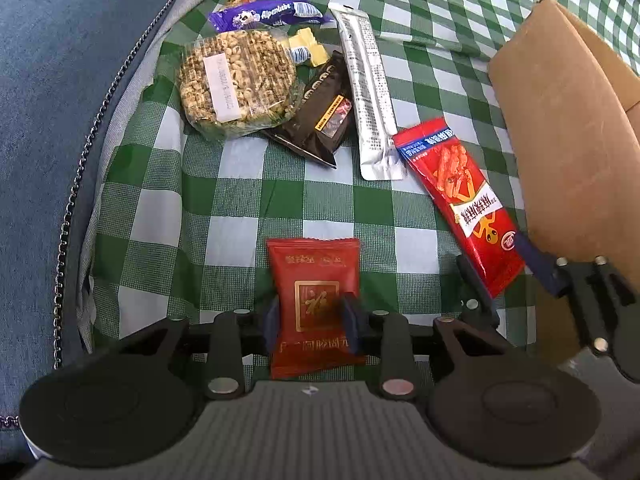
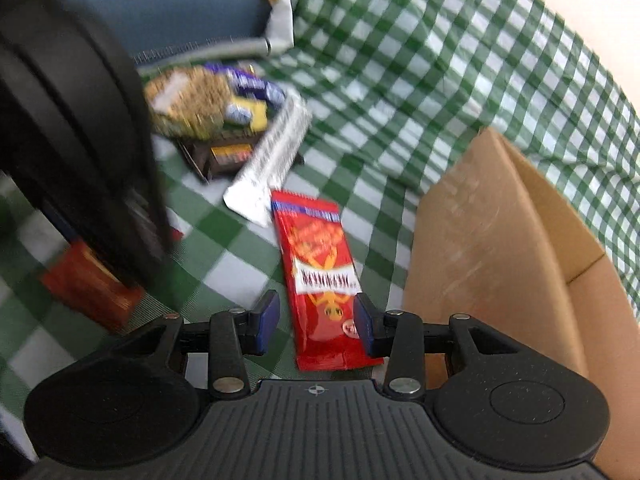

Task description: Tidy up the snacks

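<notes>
Two grippers: left gripper [image 1: 313,318] clamped on square red packet [image 1: 314,276]; right gripper [image 2: 316,318] open astride long red packet [image 2: 320,276].

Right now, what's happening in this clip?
A person with two handheld grippers is sorting snacks on a checked cloth. The left gripper is closed on a small red packet. The right gripper is open around the end of a long red packet, not yet gripping it. More snacks lie in a pile beyond, with a cardboard box alongside.
</notes>
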The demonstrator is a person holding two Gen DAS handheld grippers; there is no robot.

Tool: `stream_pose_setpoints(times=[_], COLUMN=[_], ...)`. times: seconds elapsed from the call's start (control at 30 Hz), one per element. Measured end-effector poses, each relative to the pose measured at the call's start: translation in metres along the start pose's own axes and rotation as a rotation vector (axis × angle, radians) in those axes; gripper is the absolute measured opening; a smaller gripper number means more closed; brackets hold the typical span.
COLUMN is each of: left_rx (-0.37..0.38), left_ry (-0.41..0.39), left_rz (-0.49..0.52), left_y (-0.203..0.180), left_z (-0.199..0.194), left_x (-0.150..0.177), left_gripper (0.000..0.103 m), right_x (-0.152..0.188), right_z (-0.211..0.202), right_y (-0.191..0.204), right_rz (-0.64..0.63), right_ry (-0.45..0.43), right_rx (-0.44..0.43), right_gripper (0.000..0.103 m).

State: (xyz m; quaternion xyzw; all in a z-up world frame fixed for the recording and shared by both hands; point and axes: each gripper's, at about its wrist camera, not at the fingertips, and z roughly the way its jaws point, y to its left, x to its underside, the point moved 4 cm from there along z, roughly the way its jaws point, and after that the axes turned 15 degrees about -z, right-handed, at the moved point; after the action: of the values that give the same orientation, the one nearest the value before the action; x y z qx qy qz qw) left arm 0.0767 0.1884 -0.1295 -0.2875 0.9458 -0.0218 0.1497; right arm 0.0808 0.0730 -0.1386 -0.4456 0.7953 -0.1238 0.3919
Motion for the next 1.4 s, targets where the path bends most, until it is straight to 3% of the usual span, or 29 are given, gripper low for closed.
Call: stream_pose_setpoints(times=[0.1, 0.13, 0.17, 0.3, 0.5, 0.57, 0.67, 0.73, 0.87, 0.97, 1.07, 1.23, 1.4], left_rx=[0.003, 0.003, 0.007, 0.015, 0.067, 0.077, 0.085, 0.089, 0.043, -0.037, -0.079, -0.083, -0.019], left_ry=[-0.018, -0.028, -0.032, -0.030, -0.008, -0.004, -0.006, 0.003, 0.011, -0.007, -0.046, -0.081, -0.050], left_rz=[-0.004, -0.007, -0.016, -0.059, -0.127, -0.122, -0.110, -0.093, -0.005, 0.085, 0.155, 0.043, -0.111], left_y=[0.000, 0.001, 0.002, 0.009, 0.018, 0.017, 0.012, 0.007, -0.006, -0.014, -0.022, 0.002, 0.023], left_z=[-0.004, -0.006, -0.008, -0.010, -0.016, -0.017, -0.018, -0.015, -0.005, 0.002, 0.001, -0.008, -0.013], left_x=[0.000, -0.001, -0.001, 0.000, 0.001, 0.003, 0.003, 0.005, 0.012, 0.018, 0.022, 0.010, 0.000], left_gripper=[0.025, 0.022, 0.020, 0.015, 0.019, 0.038, 0.057, 0.062, 0.062, 0.060, 0.050, 0.049, 0.050], right_x=[0.004, 0.003, 0.003, 0.003, 0.003, 0.002, 0.001, 0.001, -0.001, 0.002, 0.008, 0.015, 0.012], right_z=[0.009, 0.010, 0.011, 0.005, -0.003, -0.006, -0.011, -0.015, -0.025, -0.032, -0.034, -0.038, -0.053], right_y=[-0.002, -0.002, -0.003, -0.001, -0.005, -0.006, -0.006, -0.005, -0.004, -0.003, -0.001, 0.004, 0.008], right_rz=[0.013, 0.010, 0.014, 0.019, 0.035, 0.044, 0.029, 0.025, 0.022, 0.027, 0.031, 0.052, 0.116], right_ry=[0.022, 0.023, 0.026, 0.000, -0.021, -0.031, -0.055, -0.056, -0.060, -0.054, -0.031, -0.027, -0.102], right_rx=[0.003, -0.003, -0.021, -0.050, -0.042, -0.044, -0.042, -0.050, -0.076, -0.107, -0.126, -0.181, -0.346], right_gripper=[0.038, 0.020, 0.011, 0.004, 0.003, 0.003, 0.002, 0.001, 0.001, 0.002, 0.002, 0.002, 0.006])
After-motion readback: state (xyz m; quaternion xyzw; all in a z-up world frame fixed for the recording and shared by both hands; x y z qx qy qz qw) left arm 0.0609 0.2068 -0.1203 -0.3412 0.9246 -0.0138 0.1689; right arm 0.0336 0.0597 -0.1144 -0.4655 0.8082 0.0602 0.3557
